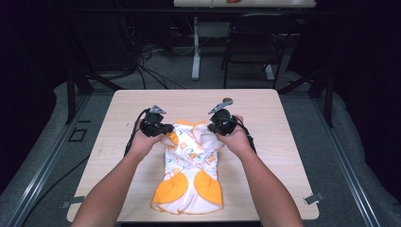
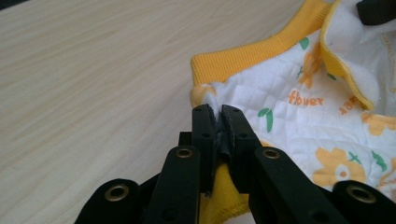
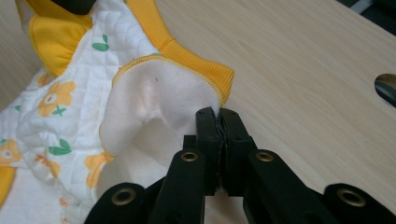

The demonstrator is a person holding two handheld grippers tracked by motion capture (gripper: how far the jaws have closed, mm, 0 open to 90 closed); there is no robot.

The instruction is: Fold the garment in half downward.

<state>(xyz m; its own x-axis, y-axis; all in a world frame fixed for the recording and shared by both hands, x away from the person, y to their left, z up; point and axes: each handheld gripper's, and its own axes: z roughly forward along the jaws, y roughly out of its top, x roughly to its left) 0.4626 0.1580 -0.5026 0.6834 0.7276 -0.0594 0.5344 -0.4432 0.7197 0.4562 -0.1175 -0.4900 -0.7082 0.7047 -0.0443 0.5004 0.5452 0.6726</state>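
Observation:
A small white quilted garment with orange flowers, orange cuffs and an orange waistband lies on the wooden table, its far end lifted off the surface. My left gripper is shut on the garment's left far corner, pinching the white quilted cloth beside the orange ribbed band. My right gripper is shut on the right far corner, where the fleecy white lining and the orange band meet its jaws. Both hands hold the grippers above the table's middle.
A small round dark object sits on the table just beyond my right gripper; its edge appears at the right of the right gripper view. Beyond the table stand a chair and a table leg. Cables trail over the floor.

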